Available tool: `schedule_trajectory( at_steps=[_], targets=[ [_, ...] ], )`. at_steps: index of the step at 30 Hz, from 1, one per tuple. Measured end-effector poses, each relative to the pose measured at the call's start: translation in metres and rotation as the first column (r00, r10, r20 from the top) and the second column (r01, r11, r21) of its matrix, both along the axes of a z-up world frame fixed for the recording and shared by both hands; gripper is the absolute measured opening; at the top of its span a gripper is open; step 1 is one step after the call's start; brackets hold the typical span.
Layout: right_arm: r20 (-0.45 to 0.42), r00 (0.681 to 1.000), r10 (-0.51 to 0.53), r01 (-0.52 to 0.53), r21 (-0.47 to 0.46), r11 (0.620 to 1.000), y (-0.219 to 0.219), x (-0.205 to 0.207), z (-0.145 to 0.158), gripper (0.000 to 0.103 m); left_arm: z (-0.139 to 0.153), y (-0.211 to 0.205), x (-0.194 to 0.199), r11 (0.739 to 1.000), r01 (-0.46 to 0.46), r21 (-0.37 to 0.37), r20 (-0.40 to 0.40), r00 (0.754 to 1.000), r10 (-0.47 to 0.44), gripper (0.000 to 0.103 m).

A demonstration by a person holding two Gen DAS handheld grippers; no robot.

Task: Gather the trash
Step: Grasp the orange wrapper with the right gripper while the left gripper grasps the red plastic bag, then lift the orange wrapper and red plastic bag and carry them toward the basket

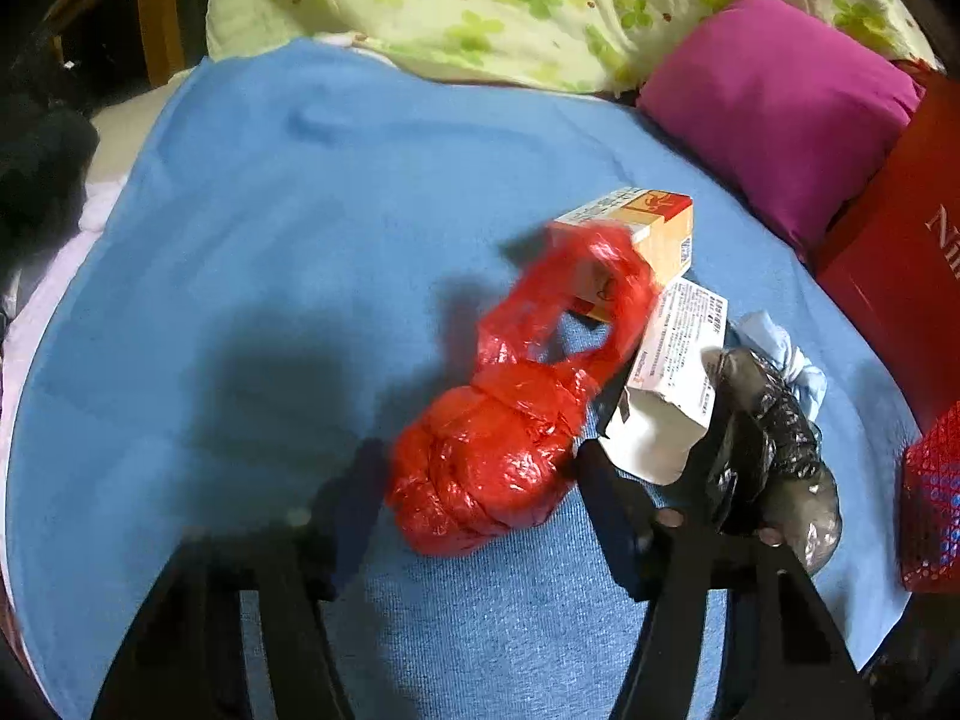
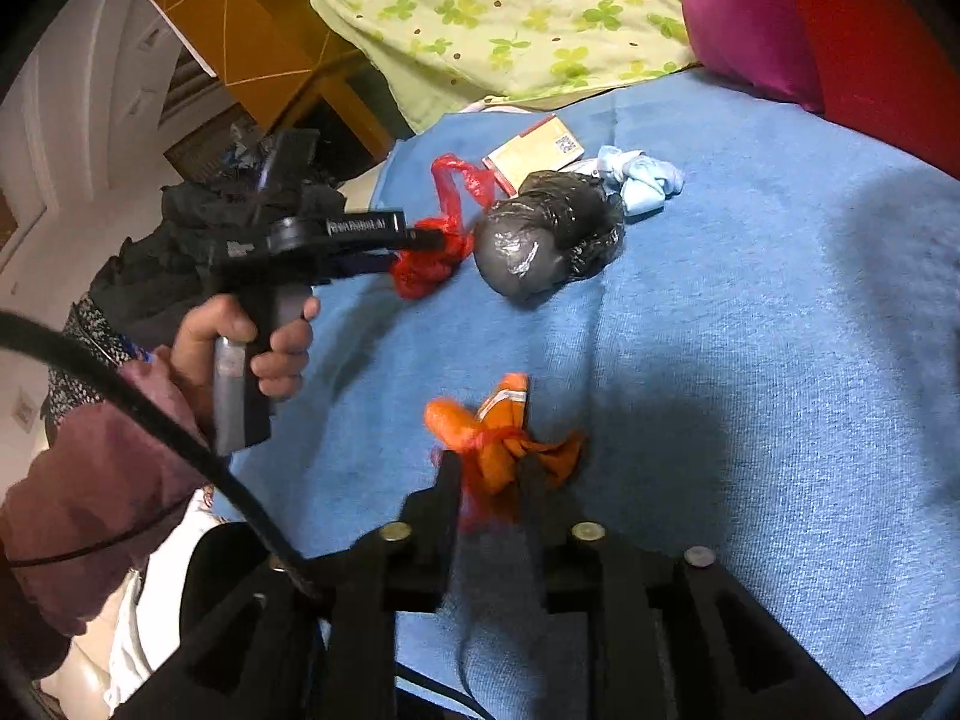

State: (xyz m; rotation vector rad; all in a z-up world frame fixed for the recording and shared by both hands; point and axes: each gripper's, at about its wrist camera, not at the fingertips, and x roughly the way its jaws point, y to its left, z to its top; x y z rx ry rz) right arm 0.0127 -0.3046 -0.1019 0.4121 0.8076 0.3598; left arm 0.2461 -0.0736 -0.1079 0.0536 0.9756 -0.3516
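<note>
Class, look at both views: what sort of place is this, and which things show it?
Probably a bedroom, on a bed: a blue towelling blanket spread as the surface, a magenta pillow, and a pale green clover-print quilt bunched behind.
</note>
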Motion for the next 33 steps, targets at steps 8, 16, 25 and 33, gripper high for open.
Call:
schedule_trajectory(
  at_steps=[8,16,25,33],
  targets=[
    [0.049,0.999,0.006,-0.001,-0.1,0.995,0.014,0.008,0.012,0.065,0.017,0.027,-0.049,1.0,-0.018,0.003,0.033,0.999,0.017,0.032],
    [-0.026,0.998,0.065,-0.069,-0.226,0.972,0.041,0.021,0.002,0.033,0.028,0.056,-0.13,0.997,0.045,-0.06,0.024,0.999,-0.044,0.03],
    [-0.069,0.99,0.124,-0.139,-0.285,0.948,0.061,0.008,0.008,0.031,0.023,0.06,-0.155,0.998,0.027,-0.049,-0.031,0.999,-0.029,0.035],
    [-0.09,0.992,0.088,-0.108,-0.243,0.964,0.057,0.033,0.005,0.034,0.019,0.065,-0.145,0.999,0.027,-0.032,0.022,0.999,-0.027,0.067]
  ],
)
